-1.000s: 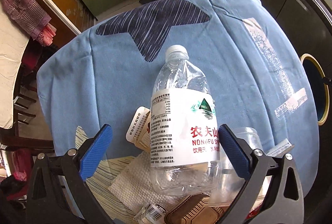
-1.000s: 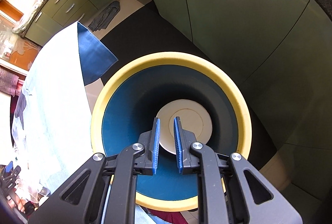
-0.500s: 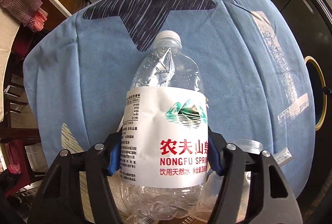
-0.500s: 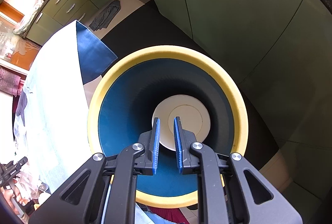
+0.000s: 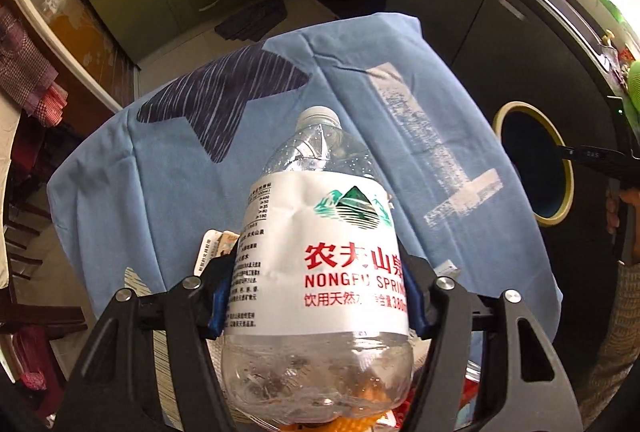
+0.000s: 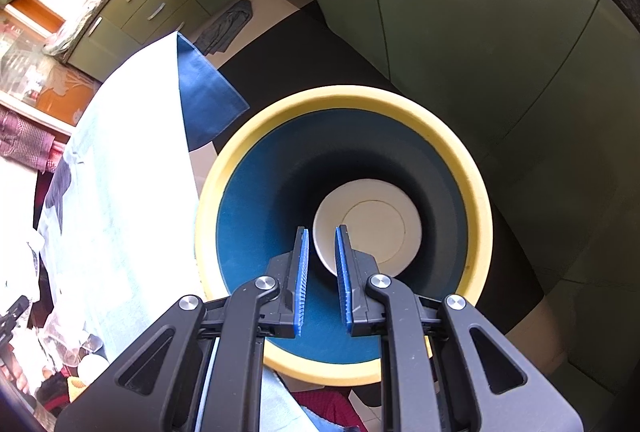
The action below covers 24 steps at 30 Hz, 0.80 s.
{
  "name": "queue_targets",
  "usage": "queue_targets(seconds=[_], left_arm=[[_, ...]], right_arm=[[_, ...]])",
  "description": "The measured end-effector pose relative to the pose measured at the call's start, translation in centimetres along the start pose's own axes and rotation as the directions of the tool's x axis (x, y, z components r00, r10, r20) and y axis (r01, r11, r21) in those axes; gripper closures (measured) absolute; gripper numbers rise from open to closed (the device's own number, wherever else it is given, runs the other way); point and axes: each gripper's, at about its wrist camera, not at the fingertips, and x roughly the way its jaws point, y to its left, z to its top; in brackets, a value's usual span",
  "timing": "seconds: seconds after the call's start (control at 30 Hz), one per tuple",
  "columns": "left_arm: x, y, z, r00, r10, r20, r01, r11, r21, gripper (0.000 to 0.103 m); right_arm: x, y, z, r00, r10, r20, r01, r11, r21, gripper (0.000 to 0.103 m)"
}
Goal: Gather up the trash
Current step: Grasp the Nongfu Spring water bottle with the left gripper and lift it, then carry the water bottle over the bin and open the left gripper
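Observation:
My left gripper (image 5: 316, 296) is shut on an empty clear water bottle (image 5: 320, 264) with a white Nongfu Spring label and holds it above the blue tablecloth (image 5: 160, 184). A blue bin with a yellow rim (image 5: 534, 162) stands on the floor right of the table. In the right wrist view my right gripper (image 6: 322, 244) hangs over that bin (image 6: 264, 232), its blue pads a narrow gap apart with nothing between them. A white disc (image 6: 372, 228) lies at the bin's bottom.
More trash lies on the table under the bottle: paper wrappers (image 5: 212, 248) and a plastic cup, partly hidden. Green kitchen cabinets (image 6: 460, 32) stand behind the bin. A dark floor mat (image 5: 252, 18) lies beyond the table.
My left gripper closed on the bottle and lifted it off the table. The right gripper stayed over the bin, shifting slightly.

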Motion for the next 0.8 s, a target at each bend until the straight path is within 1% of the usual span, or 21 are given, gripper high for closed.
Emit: queue_targets(seconds=[0.13,0.23,0.33,0.4,0.57,0.67,0.73,0.8], left_arm=[[-1.7,-3.9,0.1,0.998,-0.049,0.026,0.047,0.996,0.078,0.041],[-2.1,-7.6,0.5,0.995,-0.091,0.032,0.085,0.985,0.149,0.041],[-1.9,-12.1,1.3,0.989,-0.145,0.007,0.140,0.966,0.215,0.041],[-1.3,-15.4,2.2,0.982,-0.186,-0.018,0.185,0.950,0.252,0.041],[1.6,-23.8,4.7,0.973,-0.225,-0.057,0.231,0.913,0.335,0.041],[4.1,-28.0,6.0,0.972,-0.224,-0.075,0.236,0.901,0.363,0.041],[5.9,-30.1,6.6,0.972,-0.219,-0.079,0.233,0.899,0.372,0.041],[7.8,-32.0,7.1,0.968,-0.226,-0.105,0.249,0.896,0.368,0.041]], right_arm=[[-1.2,0.2,-0.4,1.000,0.015,0.017,-0.014,1.000,-0.024,0.089],[-2.6,0.1,-0.8,0.999,0.027,0.043,-0.025,0.999,-0.040,0.089],[-4.4,-0.4,-1.4,0.997,0.033,0.074,-0.029,0.998,-0.053,0.089],[-5.6,-0.9,-1.6,0.995,0.036,0.094,-0.030,0.998,-0.061,0.089],[-8.2,-2.8,-3.1,0.990,0.029,0.136,-0.022,0.998,-0.050,0.089],[-9.2,-4.3,-4.0,0.990,0.027,0.139,-0.022,0.999,-0.033,0.089],[-9.7,-5.4,-4.4,0.990,0.019,0.139,-0.016,1.000,-0.021,0.089],[-10.3,-6.6,-4.8,0.990,0.013,0.141,-0.012,1.000,-0.010,0.089]])
